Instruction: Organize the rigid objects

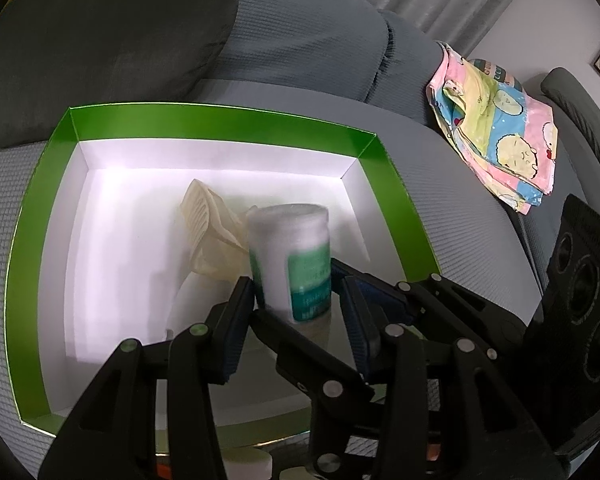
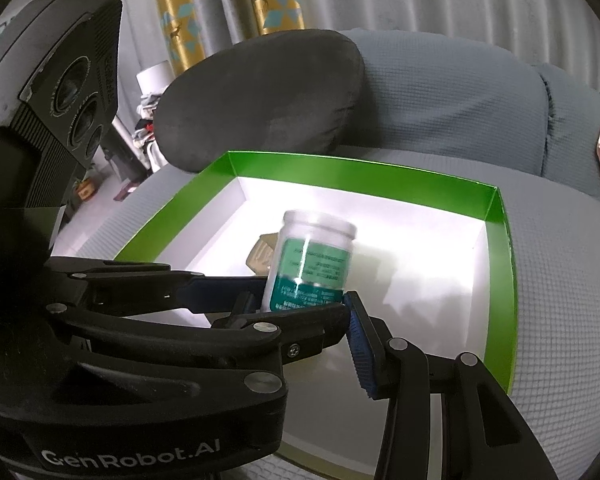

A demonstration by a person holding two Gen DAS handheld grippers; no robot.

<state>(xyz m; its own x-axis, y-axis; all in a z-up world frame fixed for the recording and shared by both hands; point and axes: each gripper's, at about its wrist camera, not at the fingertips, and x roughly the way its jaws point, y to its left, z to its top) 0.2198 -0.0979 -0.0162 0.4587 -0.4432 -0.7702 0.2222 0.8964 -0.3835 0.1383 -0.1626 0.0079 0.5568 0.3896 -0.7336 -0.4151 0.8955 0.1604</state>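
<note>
A white bottle with a green label stands tilted inside a green-rimmed box with a white inside; both also show in the right wrist view, the bottle and the box. My left gripper is shut on the bottle's lower part. My right gripper reaches in from the right, its jaws apart around the same bottle; whether its fingers touch it is unclear. A cream ribbed object lies in the box behind the bottle.
The box sits on a grey sofa seat. A dark cushion leans at the back left. A folded pastel cartoon cloth lies on the seat to the right. A white lid shows below the box.
</note>
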